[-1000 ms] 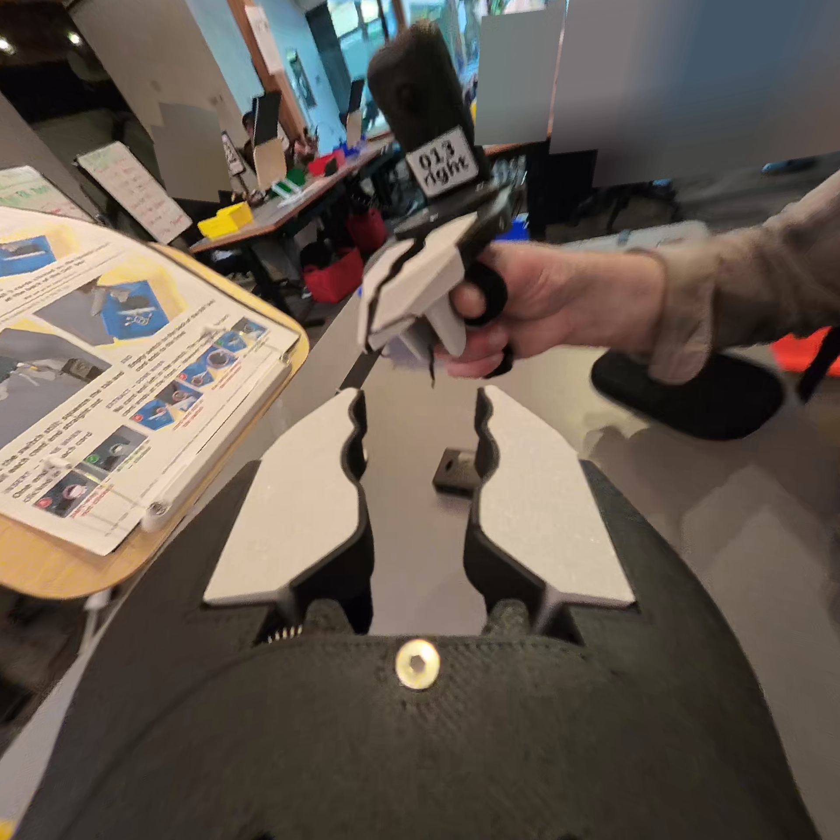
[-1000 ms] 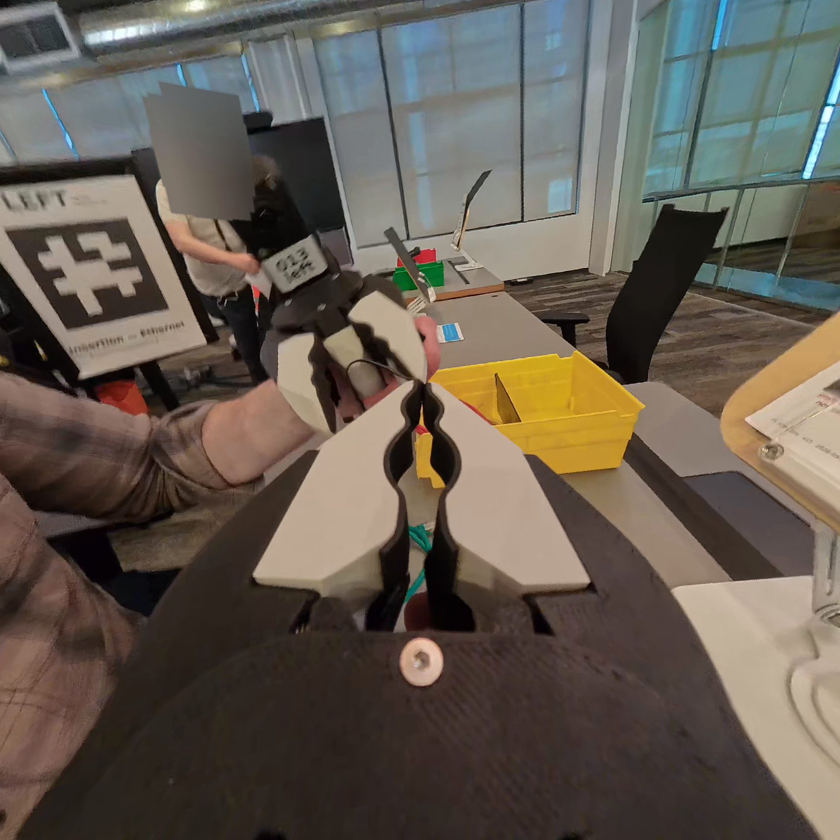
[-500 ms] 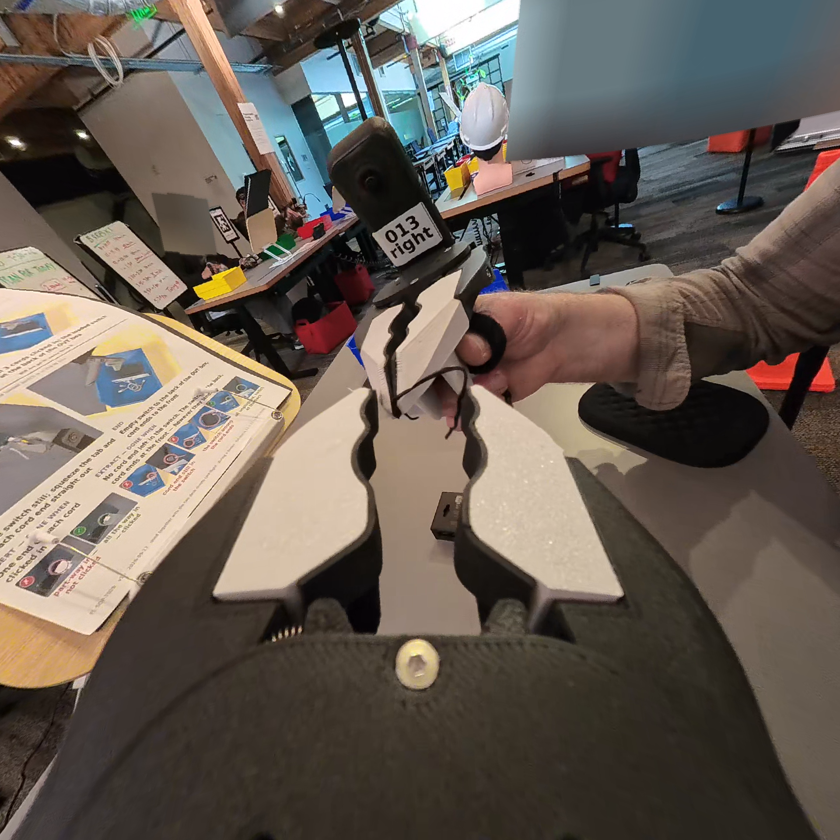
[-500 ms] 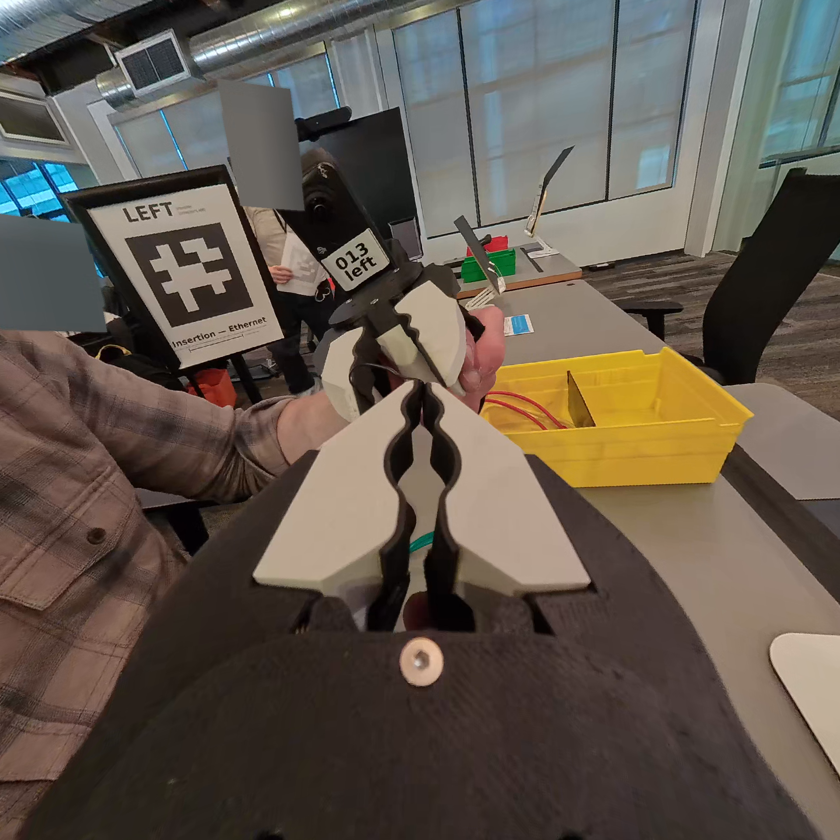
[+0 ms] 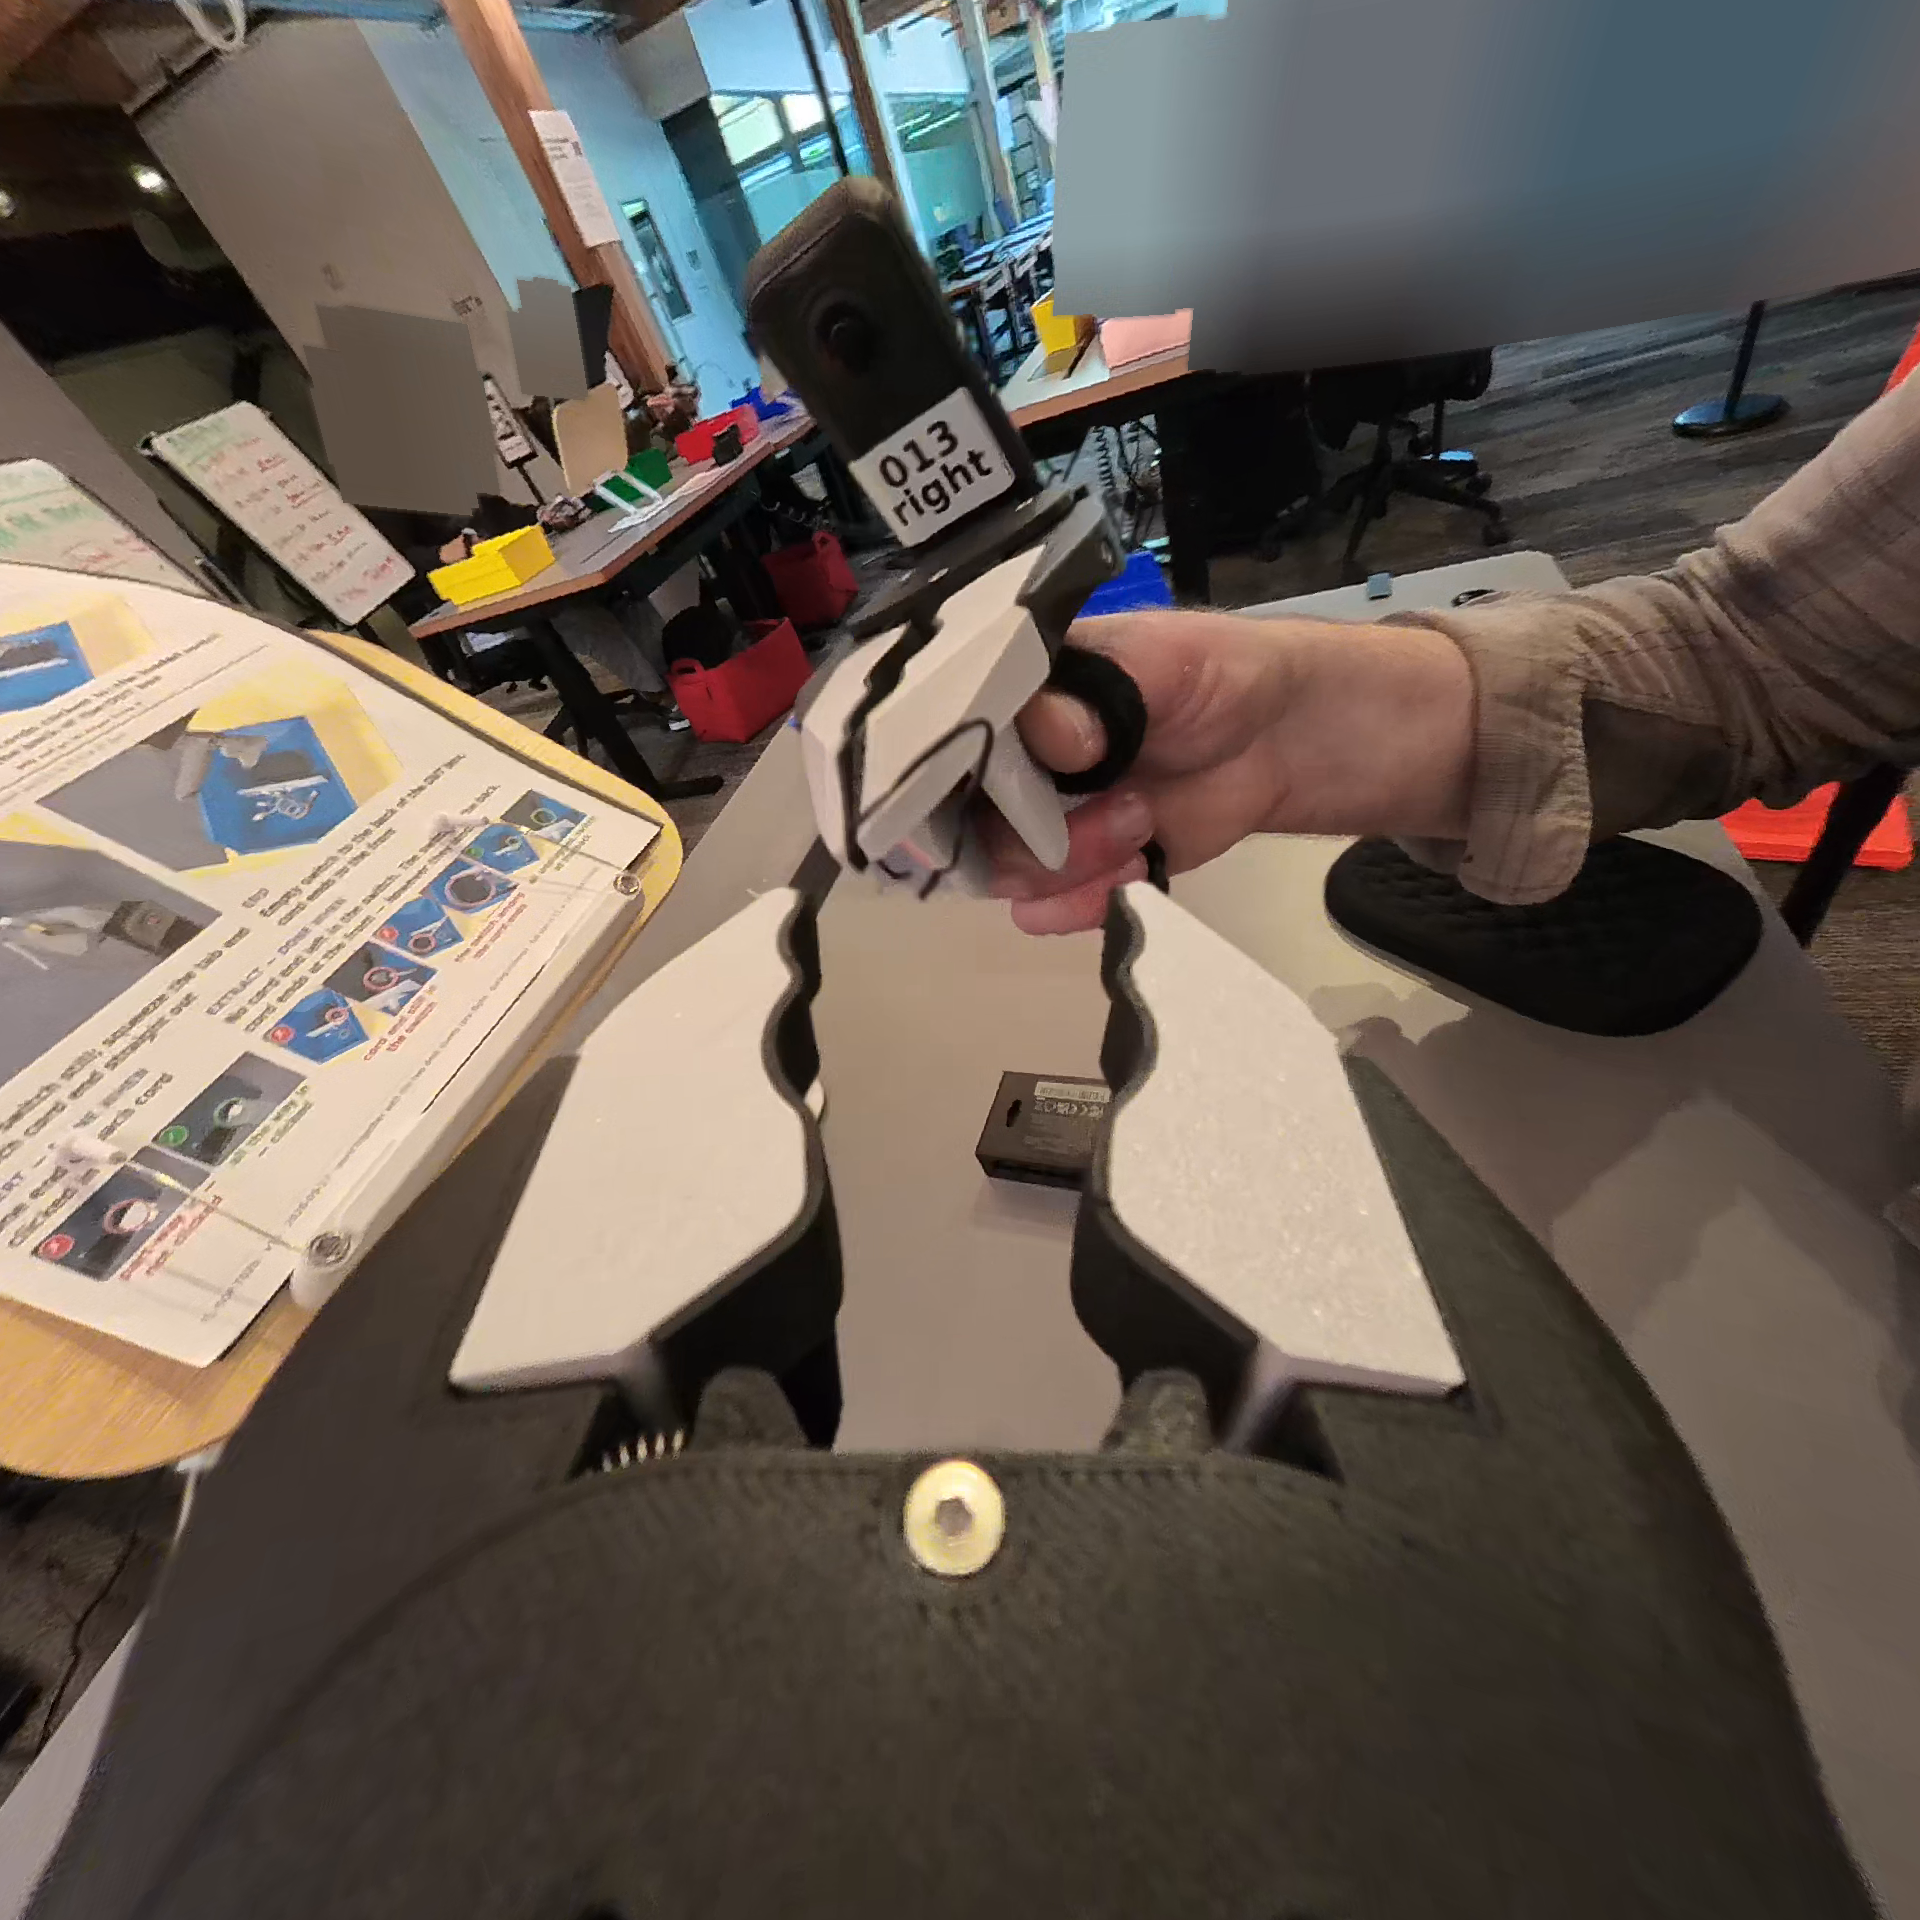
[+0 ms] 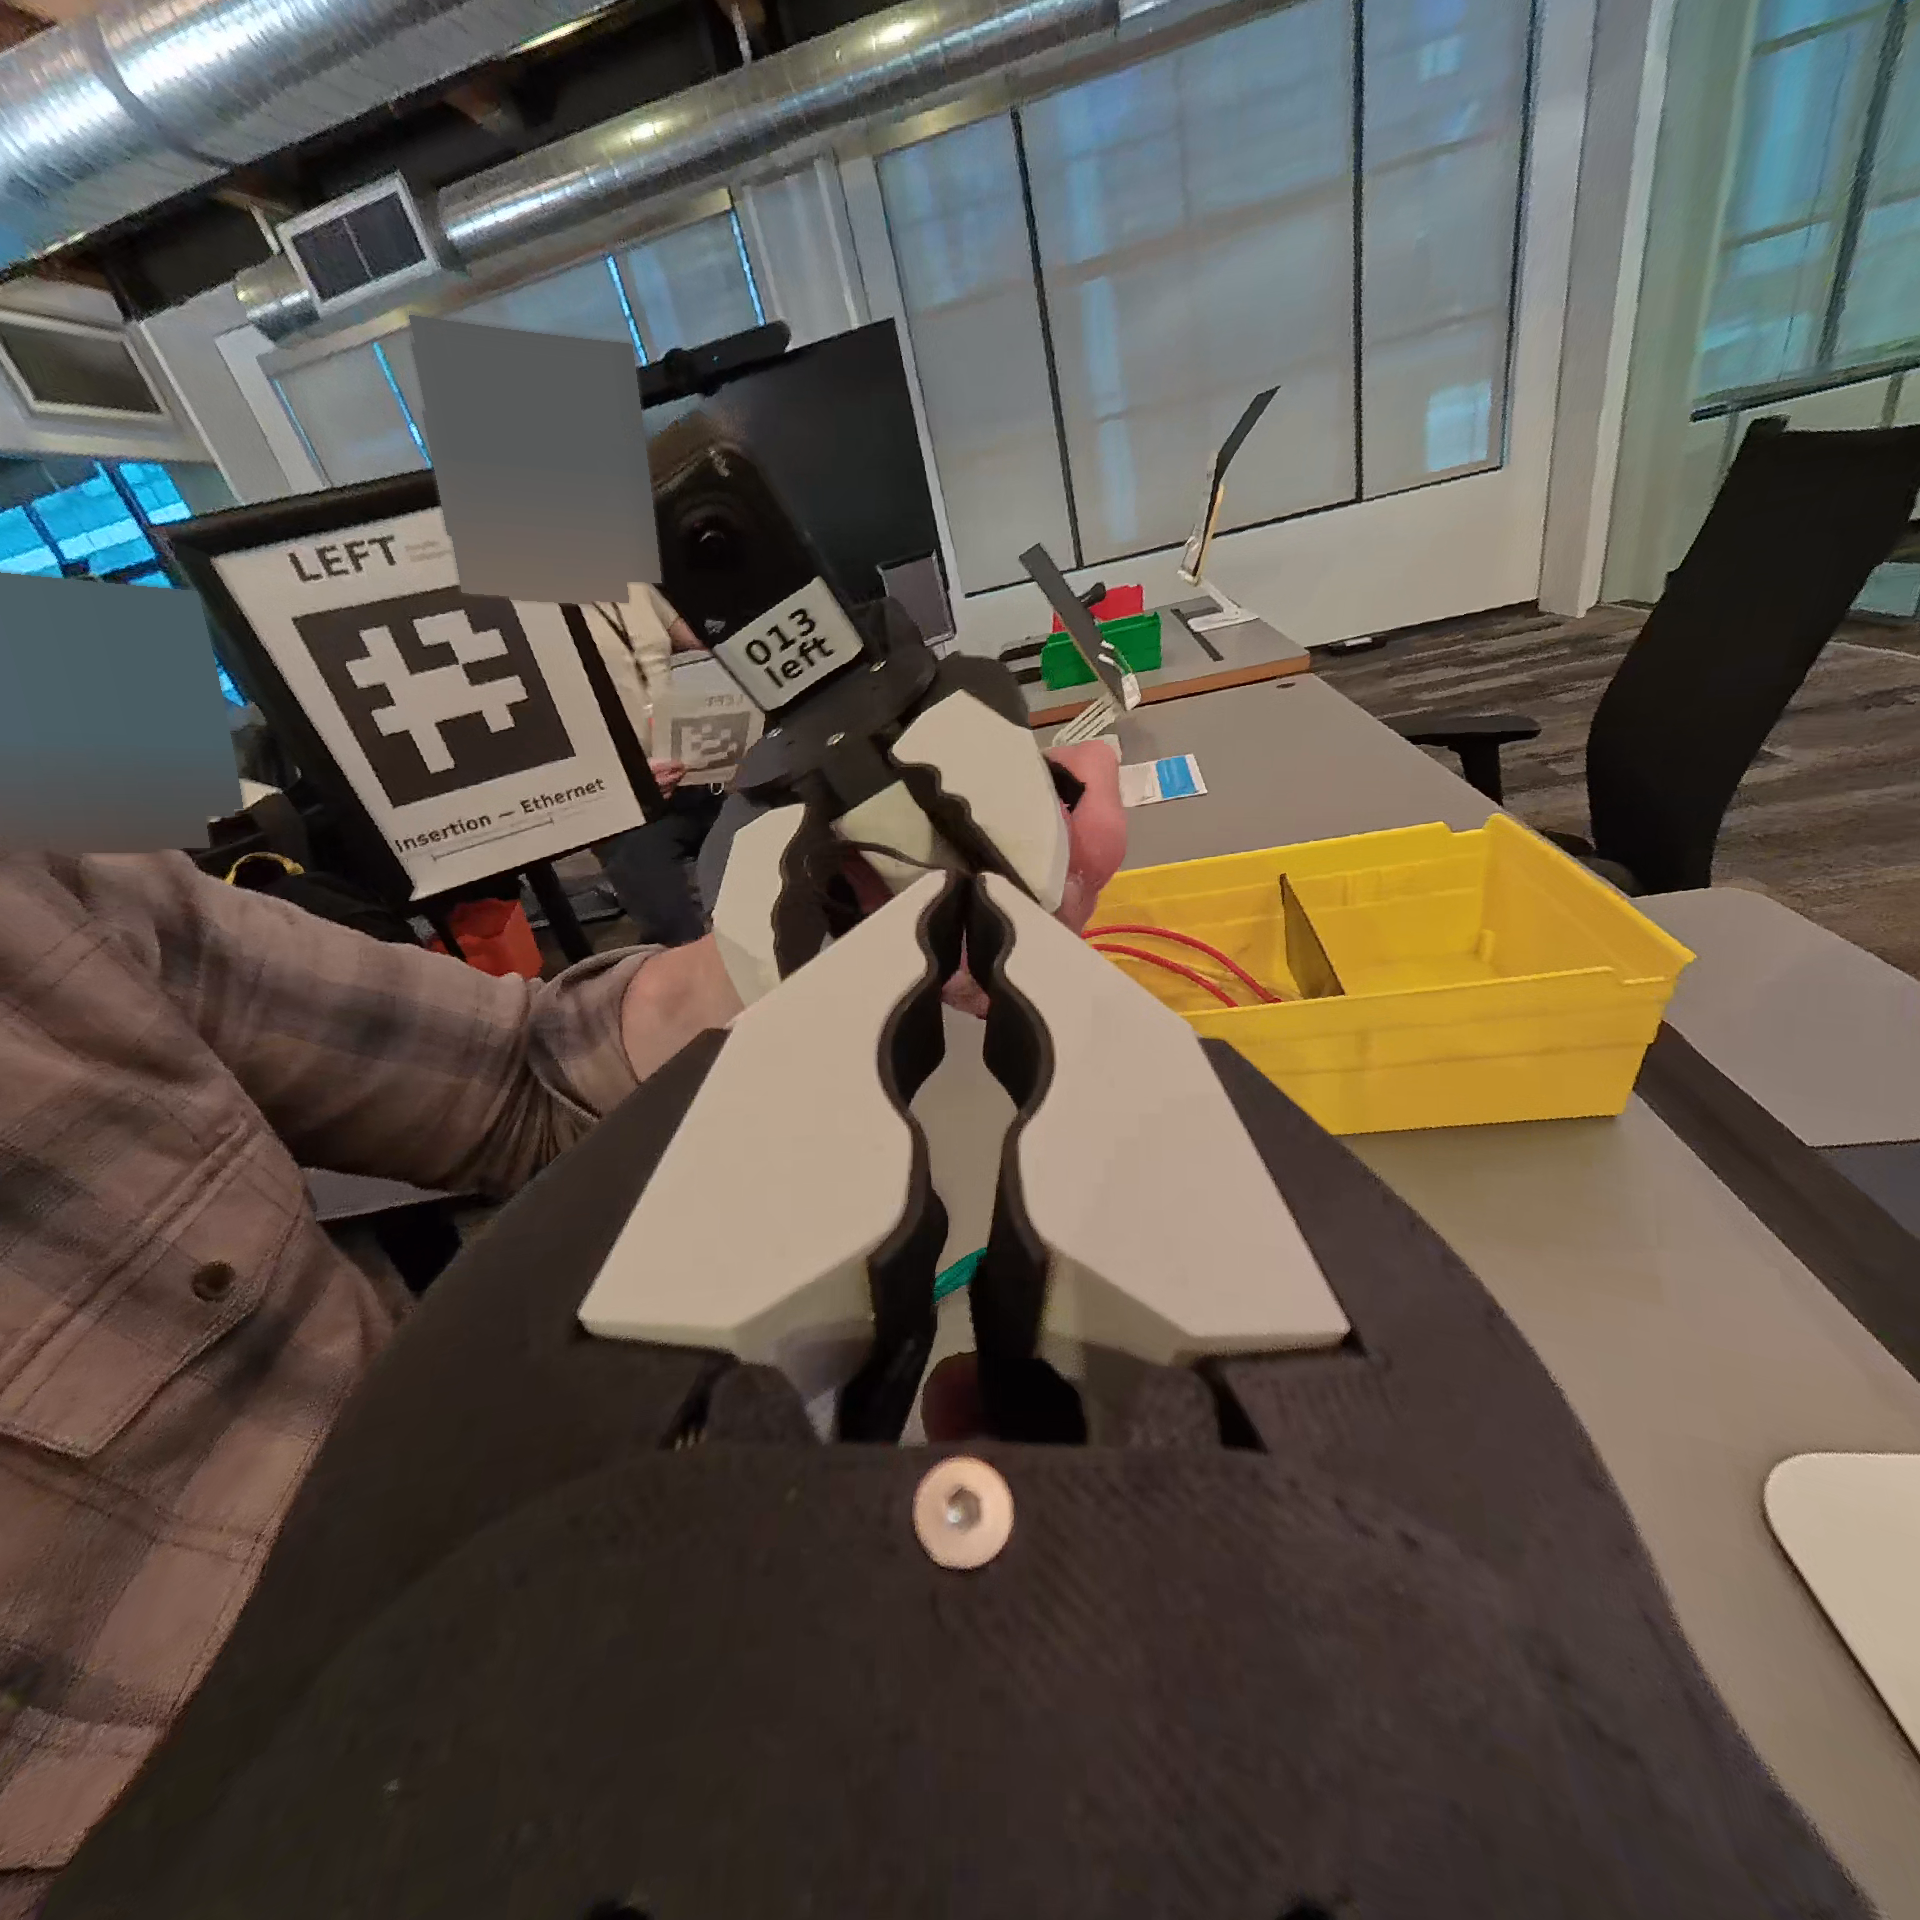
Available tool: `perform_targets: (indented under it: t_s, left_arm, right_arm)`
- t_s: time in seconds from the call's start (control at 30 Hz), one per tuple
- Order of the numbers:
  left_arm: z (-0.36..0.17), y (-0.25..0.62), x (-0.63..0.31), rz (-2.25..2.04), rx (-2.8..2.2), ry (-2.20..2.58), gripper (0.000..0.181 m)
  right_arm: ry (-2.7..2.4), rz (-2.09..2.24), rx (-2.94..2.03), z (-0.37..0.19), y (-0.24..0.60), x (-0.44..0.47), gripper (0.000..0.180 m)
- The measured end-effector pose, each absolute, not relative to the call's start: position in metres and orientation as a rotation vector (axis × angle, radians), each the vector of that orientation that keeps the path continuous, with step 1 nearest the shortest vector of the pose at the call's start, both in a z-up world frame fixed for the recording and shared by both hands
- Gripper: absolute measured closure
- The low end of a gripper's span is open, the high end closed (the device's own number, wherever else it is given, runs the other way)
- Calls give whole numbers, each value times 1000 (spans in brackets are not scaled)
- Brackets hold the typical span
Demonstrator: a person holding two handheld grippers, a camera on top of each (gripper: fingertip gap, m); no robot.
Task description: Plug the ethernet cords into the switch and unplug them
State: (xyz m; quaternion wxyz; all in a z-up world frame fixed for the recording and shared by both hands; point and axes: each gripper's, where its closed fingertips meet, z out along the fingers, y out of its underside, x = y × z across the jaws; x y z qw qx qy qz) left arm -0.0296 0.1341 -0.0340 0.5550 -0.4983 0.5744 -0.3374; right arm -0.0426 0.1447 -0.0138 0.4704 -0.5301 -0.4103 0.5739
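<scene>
While both hover facing, left gripper spread, right gripper pressed together — each bearing a printed white tag.

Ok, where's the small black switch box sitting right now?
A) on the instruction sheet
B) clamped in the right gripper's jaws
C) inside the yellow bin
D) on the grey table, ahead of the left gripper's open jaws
D: in the left wrist view the switch box lies flat on the grey table, seen through the gap of the left gripper, whose jaws stand open.
</scene>
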Motion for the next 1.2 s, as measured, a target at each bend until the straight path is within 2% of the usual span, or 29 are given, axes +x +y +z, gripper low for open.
perform_targets:
  t_s: [0.23,0.33,0.43,0.57,0.63,0.8,1.0,1.2]
  left_arm:
    - [-33,153,-25,-645,-1238,1155,139]
    - [-36,156,-19,-477,-1188,1150,150]
    - [-32,158,-16,-417,-1176,1105,170]
    - [-28,162,-17,-435,-1193,1058,180]
    - [-27,162,-18,-461,-1194,1050,180]
    - [-26,167,-24,-414,-1195,1007,150]
    - [-19,166,-18,-298,-1122,998,178]
    - [-25,161,-13,-350,-1164,1041,180]
  right_arm:
    - [-900,1241,-1313,-8,162,-35,180]
    - [-884,1175,-1325,-7,164,-37,180]
    - [-882,1128,-1335,-7,165,-38,180]
    - [-889,1102,-1334,-7,165,-38,180]
    - [-883,1090,-1333,-7,166,-36,180]
    - [-867,1094,-1333,-8,167,-33,180]
    - [-859,1109,-1323,-6,165,-33,180]
    - [-846,1075,-1327,-6,169,-29,180]
